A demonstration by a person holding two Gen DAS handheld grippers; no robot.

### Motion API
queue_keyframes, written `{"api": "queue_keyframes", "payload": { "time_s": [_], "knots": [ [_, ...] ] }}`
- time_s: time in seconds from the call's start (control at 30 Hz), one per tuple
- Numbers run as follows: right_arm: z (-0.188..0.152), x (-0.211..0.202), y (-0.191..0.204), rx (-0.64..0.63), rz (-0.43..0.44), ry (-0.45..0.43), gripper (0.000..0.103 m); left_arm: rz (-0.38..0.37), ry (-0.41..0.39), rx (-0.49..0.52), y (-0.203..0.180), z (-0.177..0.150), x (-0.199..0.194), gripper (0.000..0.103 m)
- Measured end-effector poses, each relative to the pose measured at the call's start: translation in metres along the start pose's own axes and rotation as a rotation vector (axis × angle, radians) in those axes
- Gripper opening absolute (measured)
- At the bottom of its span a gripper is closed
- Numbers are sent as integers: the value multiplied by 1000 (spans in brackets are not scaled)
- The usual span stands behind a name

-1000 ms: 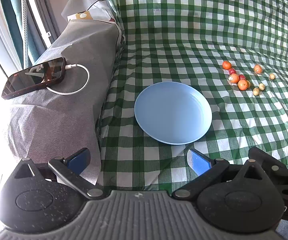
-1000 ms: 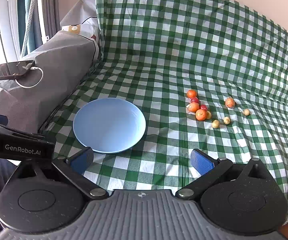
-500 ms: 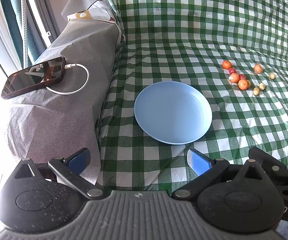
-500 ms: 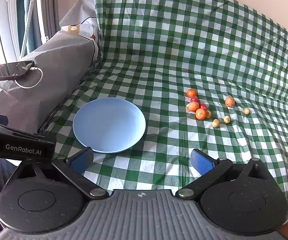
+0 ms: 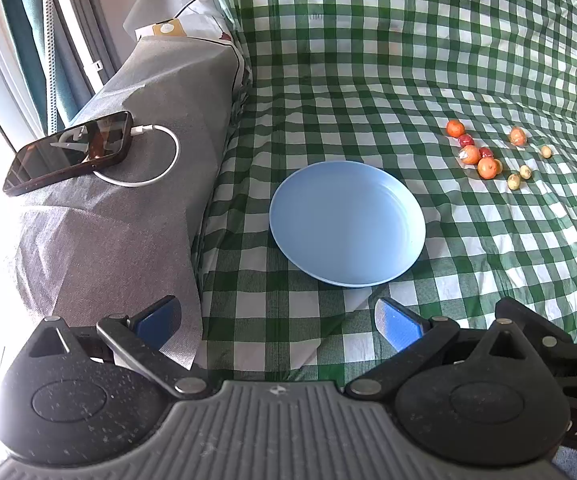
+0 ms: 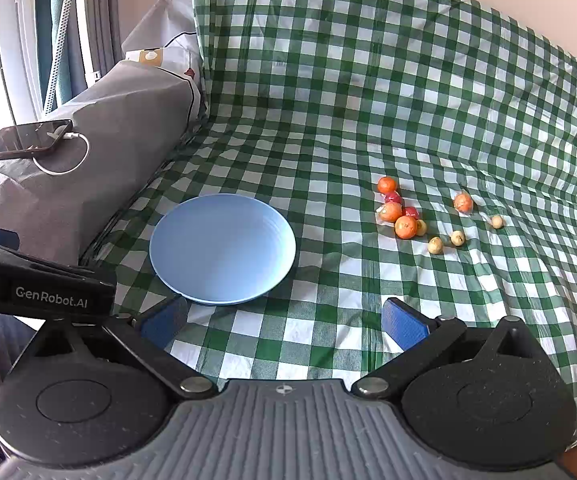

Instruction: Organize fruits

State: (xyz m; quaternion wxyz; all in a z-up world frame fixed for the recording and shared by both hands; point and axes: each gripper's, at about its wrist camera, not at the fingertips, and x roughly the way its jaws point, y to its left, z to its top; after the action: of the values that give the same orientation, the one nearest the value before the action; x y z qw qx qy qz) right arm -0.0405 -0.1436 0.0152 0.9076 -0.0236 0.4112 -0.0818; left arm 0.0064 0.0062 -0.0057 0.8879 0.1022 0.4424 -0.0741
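Note:
An empty light blue plate (image 5: 347,222) (image 6: 222,249) lies on the green checked cloth (image 5: 368,92) (image 6: 348,120). A cluster of small fruits (image 5: 487,155) (image 6: 404,216) lies on the cloth beyond and right of it: several orange ones (image 6: 405,227), two red ones (image 6: 393,197) and several pale yellow ones (image 6: 435,245). One orange fruit (image 6: 463,202) sits apart to the right. My left gripper (image 5: 276,320) is open and empty, short of the plate. My right gripper (image 6: 284,320) is open and empty, just short of the plate's near rim.
A grey covered armrest (image 5: 128,200) (image 6: 88,168) rises at the left with a phone (image 5: 70,152) (image 6: 26,139) and white cable (image 5: 156,160) on top. The left gripper's body (image 6: 40,284) shows in the right wrist view. Curtains (image 5: 28,40) hang far left.

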Motion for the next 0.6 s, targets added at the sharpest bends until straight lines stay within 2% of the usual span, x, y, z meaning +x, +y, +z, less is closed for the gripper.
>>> {"api": "queue_keyframes", "payload": {
  "time_s": [0.6],
  "knots": [
    [3, -5, -10, 29, -18, -24, 102, -10, -2, -5, -2, 4, -8, 103]
  ]
}}
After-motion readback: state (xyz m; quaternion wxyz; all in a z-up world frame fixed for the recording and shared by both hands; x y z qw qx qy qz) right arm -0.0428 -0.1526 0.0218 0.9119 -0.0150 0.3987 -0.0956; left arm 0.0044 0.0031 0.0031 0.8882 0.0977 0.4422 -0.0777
